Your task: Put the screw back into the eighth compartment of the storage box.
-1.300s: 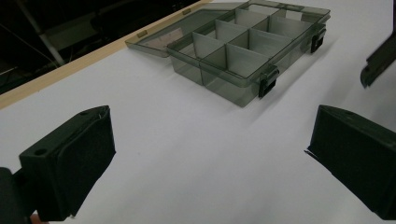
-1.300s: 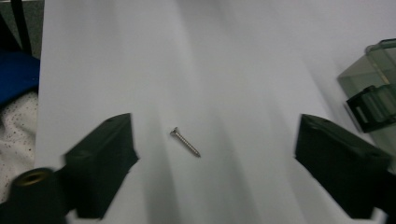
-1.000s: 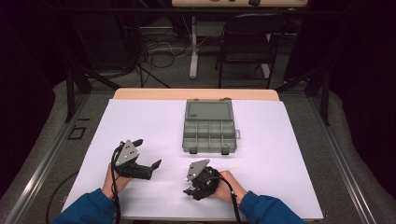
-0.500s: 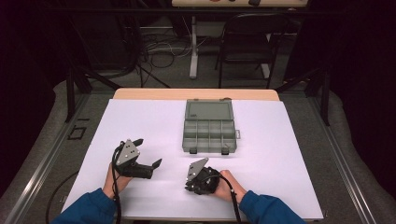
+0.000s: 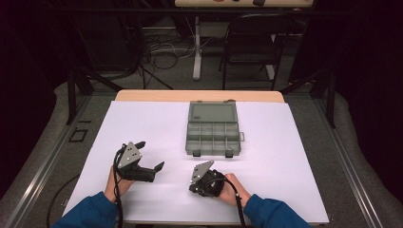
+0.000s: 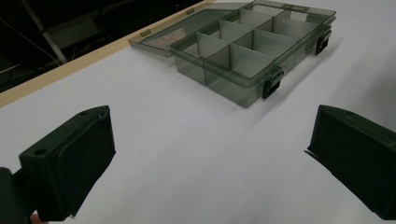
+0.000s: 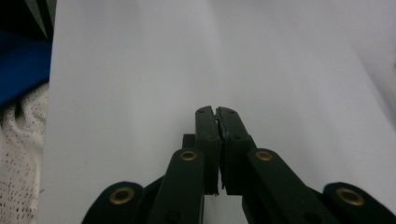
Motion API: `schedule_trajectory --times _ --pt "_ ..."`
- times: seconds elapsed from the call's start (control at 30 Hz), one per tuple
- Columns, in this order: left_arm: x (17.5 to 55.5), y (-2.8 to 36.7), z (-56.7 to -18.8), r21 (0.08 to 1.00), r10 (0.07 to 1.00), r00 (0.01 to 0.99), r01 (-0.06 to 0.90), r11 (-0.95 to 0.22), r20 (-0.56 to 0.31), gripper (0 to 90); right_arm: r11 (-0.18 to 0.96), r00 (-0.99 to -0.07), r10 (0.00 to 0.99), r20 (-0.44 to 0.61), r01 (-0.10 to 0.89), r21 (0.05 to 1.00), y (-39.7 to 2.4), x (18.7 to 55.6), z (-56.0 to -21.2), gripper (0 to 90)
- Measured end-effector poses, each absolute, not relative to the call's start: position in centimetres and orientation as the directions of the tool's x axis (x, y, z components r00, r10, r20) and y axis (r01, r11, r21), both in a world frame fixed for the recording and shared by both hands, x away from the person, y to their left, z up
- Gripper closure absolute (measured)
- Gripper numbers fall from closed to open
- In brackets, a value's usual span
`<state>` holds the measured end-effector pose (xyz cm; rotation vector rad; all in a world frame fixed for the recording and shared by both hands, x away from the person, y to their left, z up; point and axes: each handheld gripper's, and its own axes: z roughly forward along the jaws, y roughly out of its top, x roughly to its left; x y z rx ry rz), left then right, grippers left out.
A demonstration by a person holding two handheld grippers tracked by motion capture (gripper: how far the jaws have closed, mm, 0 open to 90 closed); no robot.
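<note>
Right gripper [image 7: 217,112] jaws just closed, empty, left gripper [image 6: 210,149] agape, organizer box [image 5: 213,128] apart.

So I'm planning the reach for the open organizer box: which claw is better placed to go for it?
Probably the left claw: its jaws stand wide open, aimed at the box. The right claw has just closed on nothing, facing bare white table.

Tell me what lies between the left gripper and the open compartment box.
Nothing but bare white table cover. In the left gripper view, the stretch from the left gripper to the compartment box holds only that sheet; the high view agrees.
</note>
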<state>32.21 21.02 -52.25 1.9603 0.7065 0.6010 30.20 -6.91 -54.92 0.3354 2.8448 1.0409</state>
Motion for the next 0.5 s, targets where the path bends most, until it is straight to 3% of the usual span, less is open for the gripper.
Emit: schedule_trajectory --times 0.5 --pt "32.1 21.1 -52.2 0.891 0.69 0.714 0.226 -0.393 0.123 0.0 0.707 -0.954 0.289 -0.077 0.159 0.689 -8.3 29.8 -52.9 88.5"
